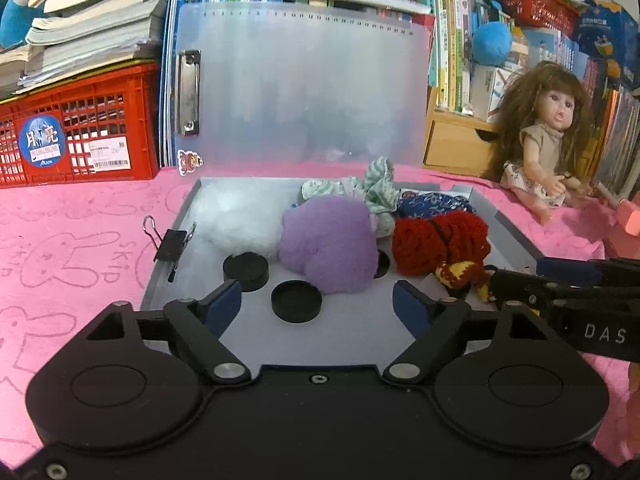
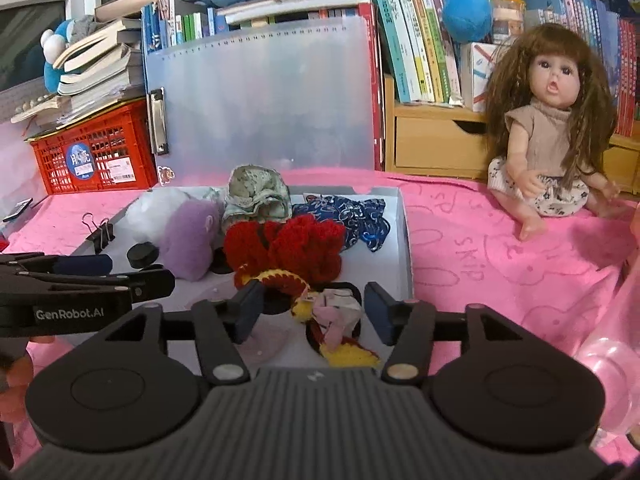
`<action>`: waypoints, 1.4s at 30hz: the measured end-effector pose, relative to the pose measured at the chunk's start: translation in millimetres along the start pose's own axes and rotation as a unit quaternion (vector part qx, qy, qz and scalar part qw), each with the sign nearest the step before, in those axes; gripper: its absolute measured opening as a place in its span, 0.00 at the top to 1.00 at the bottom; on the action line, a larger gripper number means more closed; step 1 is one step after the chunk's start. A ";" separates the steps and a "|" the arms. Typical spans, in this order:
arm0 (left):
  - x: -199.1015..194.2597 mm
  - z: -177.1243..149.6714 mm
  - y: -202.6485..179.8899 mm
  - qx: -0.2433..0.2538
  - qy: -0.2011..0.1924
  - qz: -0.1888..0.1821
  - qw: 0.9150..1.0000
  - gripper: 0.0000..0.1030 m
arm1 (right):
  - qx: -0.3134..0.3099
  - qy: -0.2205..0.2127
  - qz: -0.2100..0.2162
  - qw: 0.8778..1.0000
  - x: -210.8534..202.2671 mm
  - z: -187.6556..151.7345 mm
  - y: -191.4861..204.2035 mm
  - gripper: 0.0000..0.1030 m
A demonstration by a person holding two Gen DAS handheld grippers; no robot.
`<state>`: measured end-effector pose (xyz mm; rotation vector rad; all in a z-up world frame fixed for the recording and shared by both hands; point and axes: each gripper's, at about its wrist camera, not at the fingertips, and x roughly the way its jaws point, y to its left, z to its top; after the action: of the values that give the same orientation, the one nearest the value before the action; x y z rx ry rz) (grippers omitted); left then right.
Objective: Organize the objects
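Note:
A shallow grey box (image 1: 208, 264) lies on the pink cloth with its clear lid (image 1: 304, 88) standing upright. Inside it are a white fluff ball (image 1: 236, 216), a purple fluffy piece (image 1: 328, 240), a green striped cloth (image 1: 380, 188), a blue patterned cloth (image 1: 432, 202) and a red knitted piece (image 1: 440, 240). My left gripper (image 1: 316, 300) is open over the box's near edge, with a black disc (image 1: 296, 301) lying between its fingers, untouched. My right gripper (image 2: 314, 312) is open over a small pink cloth (image 2: 336, 312) and a yellow and red knitted end (image 2: 348, 354); its pads stand apart from them.
A black binder clip (image 1: 170, 242) is clipped on the box's left wall. A long-haired doll (image 2: 548, 128) sits on the pink cloth to the right. Behind stand a red crate (image 1: 80, 128) under stacked books, a wooden drawer unit (image 2: 432, 144) and rows of books.

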<state>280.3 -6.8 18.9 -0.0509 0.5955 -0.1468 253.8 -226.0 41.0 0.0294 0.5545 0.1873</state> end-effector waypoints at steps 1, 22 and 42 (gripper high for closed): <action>-2.6 0.2 0.5 -0.002 -0.002 -0.001 1.000 0.18 | -0.002 -0.003 -0.002 1.000 -2.5 -0.6 0.7 0.27; -57.0 -3.9 12.6 -0.014 -0.025 0.009 1.000 0.03 | 0.001 -0.037 0.000 0.999 -42.1 -7.2 4.8 0.10; -109.6 -31.1 10.6 -0.007 -0.035 0.001 0.999 0.00 | 0.002 -0.059 -0.007 0.998 -89.4 -29.3 8.3 0.00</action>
<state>174.6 20.2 53.0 -0.0682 0.5260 -0.1381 162.4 -235.0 63.3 0.0400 0.4368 0.1704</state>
